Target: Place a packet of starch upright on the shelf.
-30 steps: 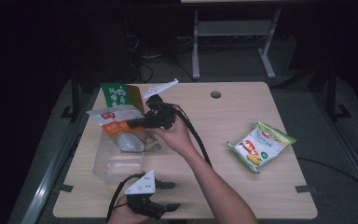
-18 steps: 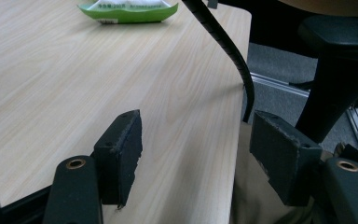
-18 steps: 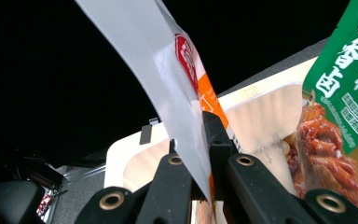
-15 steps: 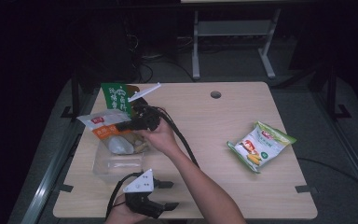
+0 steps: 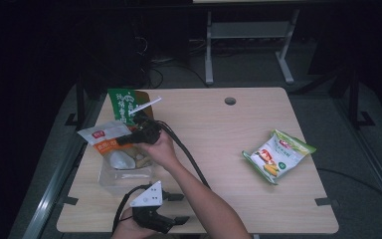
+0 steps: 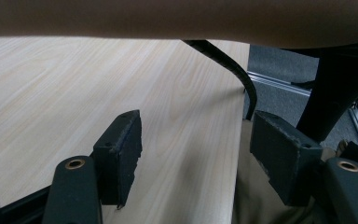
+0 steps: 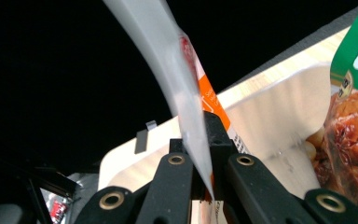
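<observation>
On the table (image 5: 219, 139), the right hand-held gripper (image 7: 200, 140) pinches a light, floppy snack bag (image 5: 105, 138) by its edge; the left hand-held gripper (image 5: 171, 208) is wide.

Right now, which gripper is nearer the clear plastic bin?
Right. The right gripper hangs just over the bin, clamping an orange-white pouch; the left gripper sits at the table's near edge.

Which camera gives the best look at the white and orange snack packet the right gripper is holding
The high view: the white and orange packet shows whole, held by the right gripper over the clear tray. The right gripper view has it close but edge-on, clamped between the shut jaws. The left gripper view looks across bare table.
</observation>
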`<action>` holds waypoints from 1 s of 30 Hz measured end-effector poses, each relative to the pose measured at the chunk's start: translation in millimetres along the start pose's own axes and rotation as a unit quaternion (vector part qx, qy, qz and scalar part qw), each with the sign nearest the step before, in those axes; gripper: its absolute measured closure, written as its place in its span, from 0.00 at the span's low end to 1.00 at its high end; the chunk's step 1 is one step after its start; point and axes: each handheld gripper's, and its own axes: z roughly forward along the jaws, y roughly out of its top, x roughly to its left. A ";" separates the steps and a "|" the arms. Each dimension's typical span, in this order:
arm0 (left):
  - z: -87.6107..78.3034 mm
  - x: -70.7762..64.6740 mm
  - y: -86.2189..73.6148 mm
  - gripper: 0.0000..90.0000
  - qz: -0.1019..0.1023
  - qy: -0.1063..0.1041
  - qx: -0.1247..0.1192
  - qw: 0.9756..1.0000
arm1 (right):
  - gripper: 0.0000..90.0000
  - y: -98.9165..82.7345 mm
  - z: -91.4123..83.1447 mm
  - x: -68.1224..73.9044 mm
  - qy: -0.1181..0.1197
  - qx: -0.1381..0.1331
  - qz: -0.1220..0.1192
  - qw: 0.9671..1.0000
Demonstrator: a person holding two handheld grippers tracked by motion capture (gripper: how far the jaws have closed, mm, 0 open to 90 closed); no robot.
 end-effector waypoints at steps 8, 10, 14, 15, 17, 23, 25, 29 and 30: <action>0.8 0.6 -0.6 0.37 0.001 0.001 0.000 1.000 | 0.95 -9.6 -7.0 -7.7 -0.014 0.005 0.002 1.000; 1.3 0.4 -0.3 0.37 0.001 0.001 0.001 1.000 | 0.95 -11.4 -12.8 -7.7 -0.024 0.012 -0.001 1.000; 2.2 0.1 0.4 0.37 0.000 0.004 0.001 1.000 | 0.95 -15.6 -22.5 -9.8 -0.033 0.014 -0.002 0.999; 2.4 0.2 0.4 0.37 0.000 0.004 0.000 1.000 | 0.94 -16.6 -24.2 -10.7 -0.035 0.015 -0.002 0.999; 2.9 0.3 0.3 0.37 0.001 0.005 0.001 1.000 | 0.89 -17.7 -27.7 -11.1 -0.036 0.016 -0.001 0.999; 4.1 0.9 0.3 0.35 0.001 0.006 0.003 1.000 | 0.81 -21.2 -38.9 -8.7 -0.032 0.023 -0.007 0.999; 3.8 0.7 0.4 0.35 0.001 0.006 0.003 1.000 | 0.79 -22.2 -42.5 -8.2 -0.034 0.024 -0.007 0.999; 2.7 0.7 0.4 0.35 -0.002 0.007 0.001 1.000 | 0.77 -25.0 -51.9 -7.3 -0.033 0.023 -0.007 0.999; 2.3 0.6 0.4 0.35 -0.001 0.008 0.001 1.000 | 0.77 -26.1 -54.9 -6.8 -0.033 0.024 -0.004 0.999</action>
